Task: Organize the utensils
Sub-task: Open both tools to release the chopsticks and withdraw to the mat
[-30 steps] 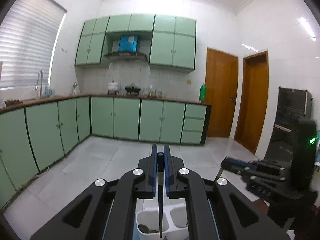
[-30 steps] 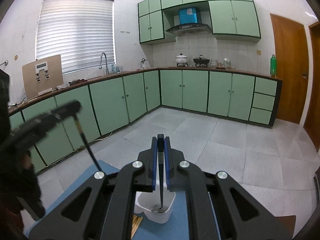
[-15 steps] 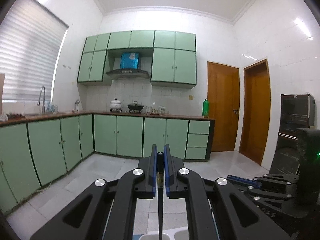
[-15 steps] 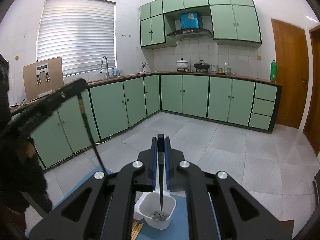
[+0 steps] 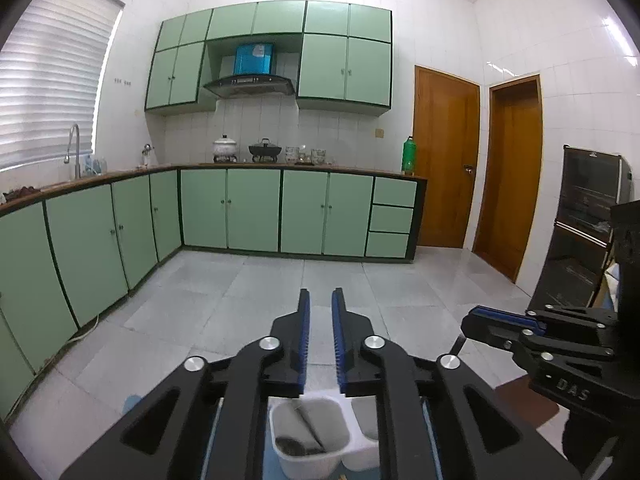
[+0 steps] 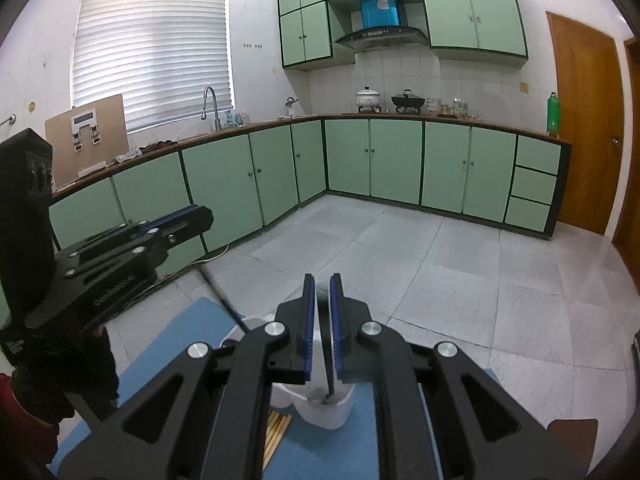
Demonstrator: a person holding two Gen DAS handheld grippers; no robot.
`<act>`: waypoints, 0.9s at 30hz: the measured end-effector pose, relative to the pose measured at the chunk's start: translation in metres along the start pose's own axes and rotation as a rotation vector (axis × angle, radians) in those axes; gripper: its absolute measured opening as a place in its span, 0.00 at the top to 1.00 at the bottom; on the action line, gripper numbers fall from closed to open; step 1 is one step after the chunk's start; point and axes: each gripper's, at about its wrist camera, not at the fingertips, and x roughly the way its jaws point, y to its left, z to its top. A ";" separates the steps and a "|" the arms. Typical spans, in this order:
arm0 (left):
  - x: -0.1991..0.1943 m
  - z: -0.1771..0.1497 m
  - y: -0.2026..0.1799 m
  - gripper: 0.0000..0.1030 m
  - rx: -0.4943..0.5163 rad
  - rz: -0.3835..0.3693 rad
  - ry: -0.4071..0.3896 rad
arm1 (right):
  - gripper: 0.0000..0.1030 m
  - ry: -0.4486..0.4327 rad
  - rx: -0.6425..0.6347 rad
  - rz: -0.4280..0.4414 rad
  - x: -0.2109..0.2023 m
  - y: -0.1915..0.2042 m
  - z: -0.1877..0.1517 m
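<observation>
Left hand-held gripper point(image 5: 320, 334) just opened, empty; right hand-held gripper point(image 6: 321, 322) parting, black utensil point(image 6: 330, 376) loose between, standing in white holder point(image 6: 326, 414); chopsticks point(image 6: 276, 430) on blue mat point(image 6: 168, 344) still left.

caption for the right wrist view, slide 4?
Right gripper, jaws just parted, above a dark utensil standing in a white holder on a blue mat.

Green cabinets point(image 5: 252, 208), wooden doors point(image 5: 444, 160), blinds point(image 6: 152, 48)
</observation>
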 end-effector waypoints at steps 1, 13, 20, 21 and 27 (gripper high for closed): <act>-0.006 -0.002 -0.001 0.85 0.001 -0.003 0.002 | 0.82 -0.005 0.010 0.000 -0.004 0.000 -0.002; -0.077 -0.066 -0.005 0.48 -0.032 0.015 0.086 | 0.29 -0.019 0.053 -0.034 -0.074 0.006 -0.072; -0.097 -0.149 -0.002 0.43 -0.056 0.067 0.263 | 0.22 0.106 0.118 -0.070 -0.082 0.021 -0.153; -0.098 -0.160 -0.002 0.42 -0.063 0.070 0.290 | 0.21 0.123 0.132 -0.070 -0.082 0.023 -0.163; -0.099 -0.212 0.000 0.41 -0.076 0.092 0.431 | 0.21 0.255 0.190 -0.067 -0.072 0.042 -0.217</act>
